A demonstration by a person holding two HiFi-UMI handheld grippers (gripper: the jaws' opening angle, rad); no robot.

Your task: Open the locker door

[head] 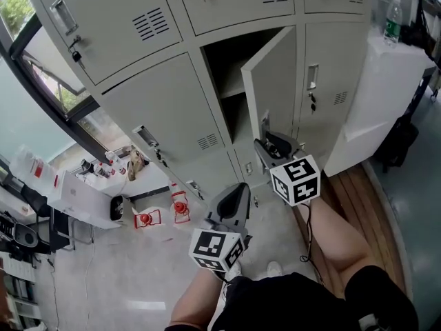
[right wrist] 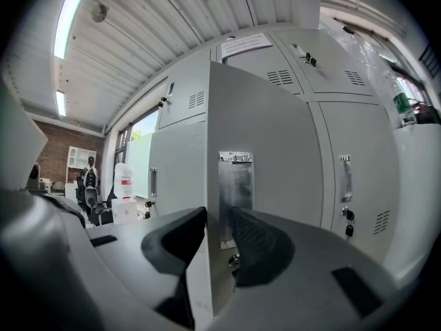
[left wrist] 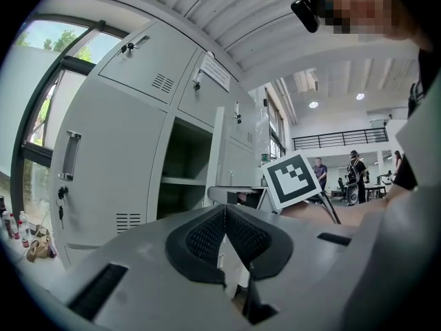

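Locker door [head: 274,81]: ajar, hinged on its right, long axis upright, free edge toward the person.
Right gripper [right wrist: 219,221]: nearer; jaws apart astride that free edge, seemingly not pinching it.
Left gripper [left wrist: 225,216]: below-left of the door, jaws together, empty.
Around: shelf [head: 234,89] behind the door; swing path looks free.

Swung door and white cabinet narrow the right; the compartment gapes on the left

The locker door [head: 272,81] juts out from the row at an angle, so the compartment [head: 222,61] behind it can be entered only from its left side; a shelf [head: 233,92] splits that hollow in two; the door's free edge stands between the parted jaws of the right gripper [head: 269,142]; a white cabinet [head: 386,95] stands near on the right; bottles [head: 162,212] crowd the floor [head: 103,274] at the left.
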